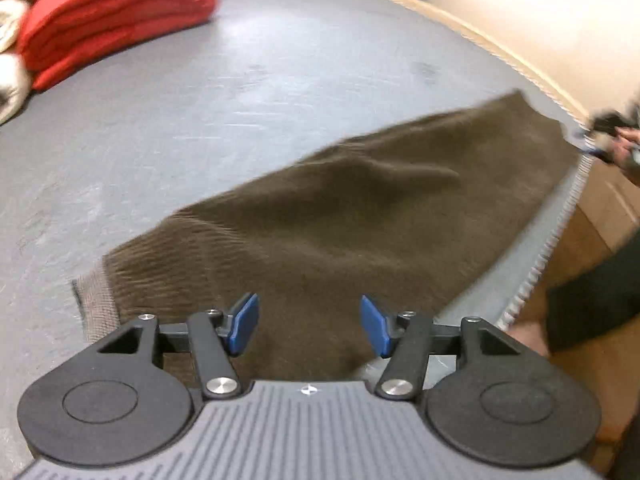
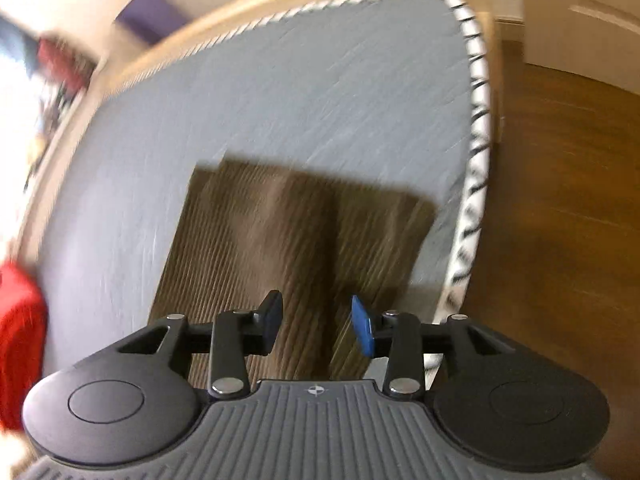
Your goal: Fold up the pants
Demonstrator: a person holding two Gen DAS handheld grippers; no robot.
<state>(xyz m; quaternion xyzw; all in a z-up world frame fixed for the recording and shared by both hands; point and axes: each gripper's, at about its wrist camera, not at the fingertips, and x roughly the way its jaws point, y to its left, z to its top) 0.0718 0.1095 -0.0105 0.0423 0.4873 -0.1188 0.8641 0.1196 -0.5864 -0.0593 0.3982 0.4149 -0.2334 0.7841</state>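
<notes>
Brown corduroy pants lie flat and folded lengthwise on a grey mattress, along its near edge. My left gripper is open and empty, hovering over the waistband end with its lining showing. My right gripper is open and empty above the leg end of the pants. The right gripper also shows blurred at the far end in the left wrist view.
A folded red blanket and white bedding lie at the far left of the mattress. The mattress's striped piped edge borders a wooden floor. A person's leg is beside the bed.
</notes>
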